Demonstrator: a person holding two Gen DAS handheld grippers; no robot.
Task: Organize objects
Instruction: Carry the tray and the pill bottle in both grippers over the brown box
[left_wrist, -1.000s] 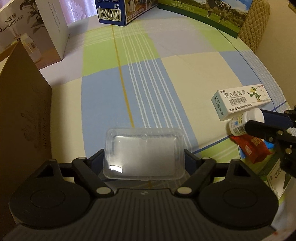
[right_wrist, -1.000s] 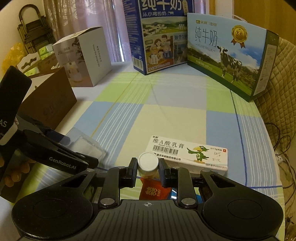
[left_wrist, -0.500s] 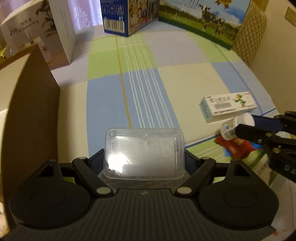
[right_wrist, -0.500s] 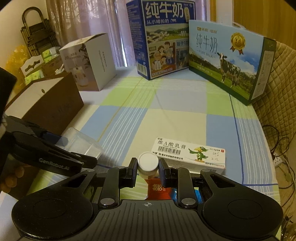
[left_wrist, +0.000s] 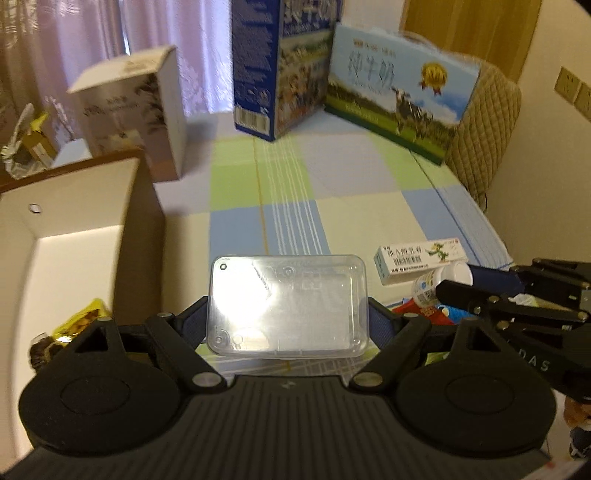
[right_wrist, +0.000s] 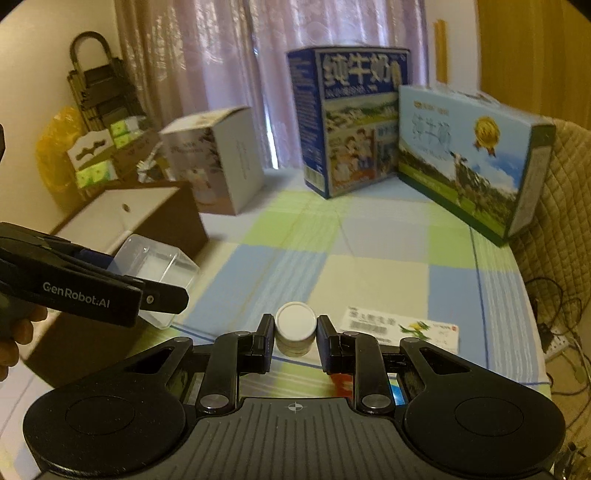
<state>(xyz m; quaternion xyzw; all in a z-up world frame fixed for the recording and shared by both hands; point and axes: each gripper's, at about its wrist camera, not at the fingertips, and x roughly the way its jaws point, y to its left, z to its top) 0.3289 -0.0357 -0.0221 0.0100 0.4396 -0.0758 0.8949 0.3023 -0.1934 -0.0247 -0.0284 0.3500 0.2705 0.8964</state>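
Transport underway: left claw (left_wrist: 288, 317) pinches the clear rectangular plastic container (left_wrist: 287, 304), right claw (right_wrist: 294, 338) pinches the small white-capped bottle (right_wrist: 295, 326), both above the counter (right_wrist: 369, 266), seemingly bound for the brown open box (left_wrist: 74, 236) at left.

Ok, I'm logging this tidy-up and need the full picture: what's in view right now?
clear plastic box: 1, transparent, between the left gripper's fingers
small bottle: 1, white cap, between the right gripper's fingers
ointment carton: 1, white, on the tablecloth
red packet: 1, red, beside the carton
milk boxes: 2, dark blue and light blue, far end
humidifier box: 1, white, far left
brown box: 1, open, left
tablecloth: 1, checked blue, green, cream
left gripper: 1, black
right gripper: 1, black
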